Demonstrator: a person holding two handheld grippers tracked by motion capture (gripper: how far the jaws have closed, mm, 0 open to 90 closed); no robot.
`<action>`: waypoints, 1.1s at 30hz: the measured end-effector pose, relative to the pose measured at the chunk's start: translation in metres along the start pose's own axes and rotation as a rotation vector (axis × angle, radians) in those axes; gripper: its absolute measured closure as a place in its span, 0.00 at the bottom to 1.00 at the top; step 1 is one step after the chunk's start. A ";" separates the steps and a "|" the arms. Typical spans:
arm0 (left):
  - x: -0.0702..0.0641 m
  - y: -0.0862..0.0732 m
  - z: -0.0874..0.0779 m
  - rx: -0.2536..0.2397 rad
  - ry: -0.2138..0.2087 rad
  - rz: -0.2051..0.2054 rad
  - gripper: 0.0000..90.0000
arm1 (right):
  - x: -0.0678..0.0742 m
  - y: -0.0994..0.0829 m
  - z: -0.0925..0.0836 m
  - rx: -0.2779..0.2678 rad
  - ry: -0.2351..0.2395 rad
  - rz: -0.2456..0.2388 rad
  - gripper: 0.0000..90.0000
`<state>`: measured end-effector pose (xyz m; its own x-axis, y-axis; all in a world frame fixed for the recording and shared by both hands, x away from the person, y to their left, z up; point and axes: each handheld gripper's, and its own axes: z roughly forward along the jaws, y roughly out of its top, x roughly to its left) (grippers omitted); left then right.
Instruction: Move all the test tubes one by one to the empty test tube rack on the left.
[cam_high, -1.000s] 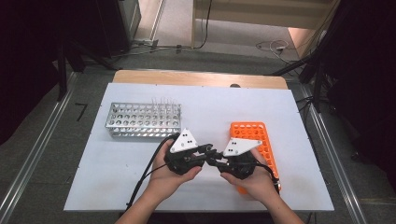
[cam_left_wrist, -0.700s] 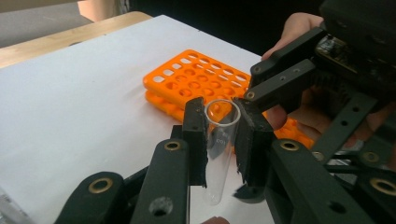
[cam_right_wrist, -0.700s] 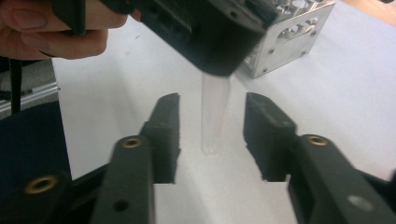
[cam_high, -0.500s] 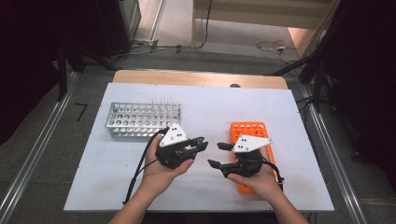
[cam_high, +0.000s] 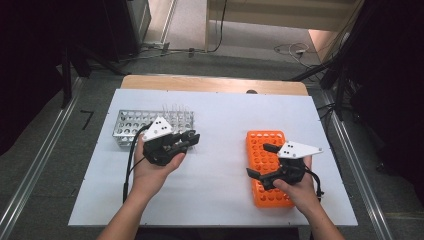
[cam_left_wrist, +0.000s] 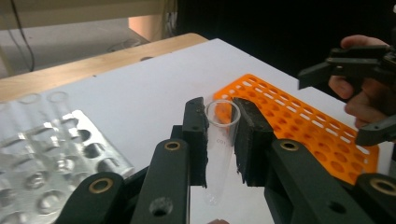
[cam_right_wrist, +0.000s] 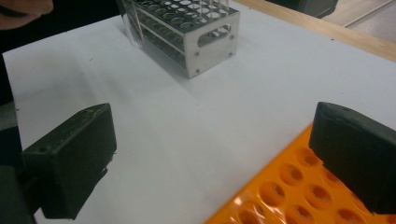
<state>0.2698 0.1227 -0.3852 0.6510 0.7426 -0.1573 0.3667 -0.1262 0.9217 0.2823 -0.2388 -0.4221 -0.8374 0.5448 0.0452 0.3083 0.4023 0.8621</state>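
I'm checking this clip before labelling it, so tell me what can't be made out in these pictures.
- Clear test tube in the left gripper: its bottom end is blurred and cut off low in the left gripper view.
- Metal rack: the number of tubes standing in it is too faint in the high view.
- Orange rack: the right gripper and hand cover part of it in the high view.

Even overhead light; white table (cam_high: 225, 120) bright, surroundings dark; gripper views soft, near parts blurred.
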 end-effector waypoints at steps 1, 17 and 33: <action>0.003 0.001 -0.001 0.000 0.010 0.001 0.84 | -0.003 -0.002 -0.002 -0.001 -0.003 0.001 0.00; 0.066 0.021 -0.021 -0.001 0.189 -0.016 0.84 | -0.038 -0.026 -0.028 -0.023 -0.068 0.074 0.00; 0.115 0.027 -0.002 0.007 0.332 -0.061 0.84 | -0.043 -0.030 -0.030 -0.021 -0.081 0.085 0.00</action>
<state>0.3535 0.2055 -0.3773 0.3763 0.9224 -0.0872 0.4034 -0.0784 0.9117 0.2953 -0.2967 -0.4346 -0.7687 0.6347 0.0784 0.3667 0.3369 0.8672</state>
